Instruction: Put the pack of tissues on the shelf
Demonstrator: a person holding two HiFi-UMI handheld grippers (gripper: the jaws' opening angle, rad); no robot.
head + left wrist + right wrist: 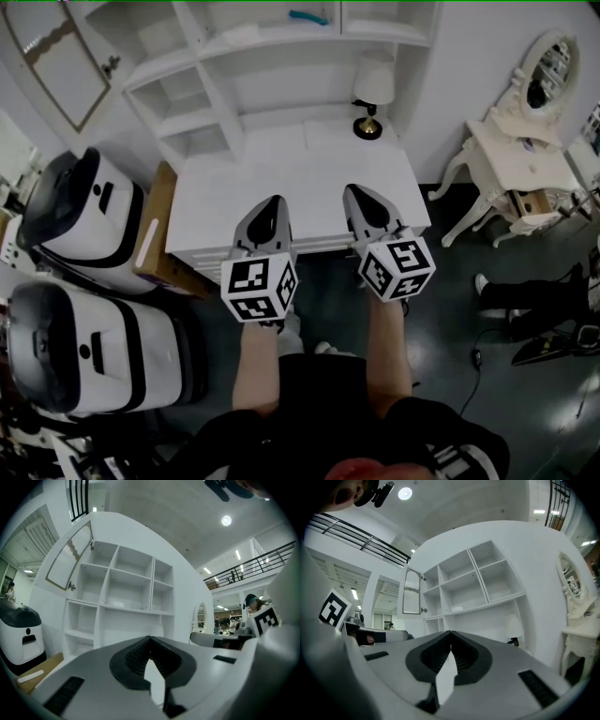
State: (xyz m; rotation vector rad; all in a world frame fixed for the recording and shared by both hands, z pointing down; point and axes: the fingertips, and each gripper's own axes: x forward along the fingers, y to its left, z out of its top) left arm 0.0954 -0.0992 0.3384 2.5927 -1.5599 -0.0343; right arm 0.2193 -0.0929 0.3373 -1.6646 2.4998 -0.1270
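Head view: teal item (307, 17) high in shelf unit (217, 103), too small to ID. Unit's top cut by frame edge. Pale flat item (242, 36) on a shelf board, can't tell what. White machines (80, 220) cut at left edge. Person's legs (525, 295) at right, rest out of frame.

Even, bright overhead lighting from round ceiling lamps (226, 521); shadows are soft. Both gripper views show strong fisheye curvature, dark vignetted corners and blurred foregrounds.

White shelf unit (246, 80) and desk (281, 187) fill the upper centre, a lamp (373, 84) on the desk; a mirrored dressing table (530, 164) stands upper right on dark floor (459, 291).
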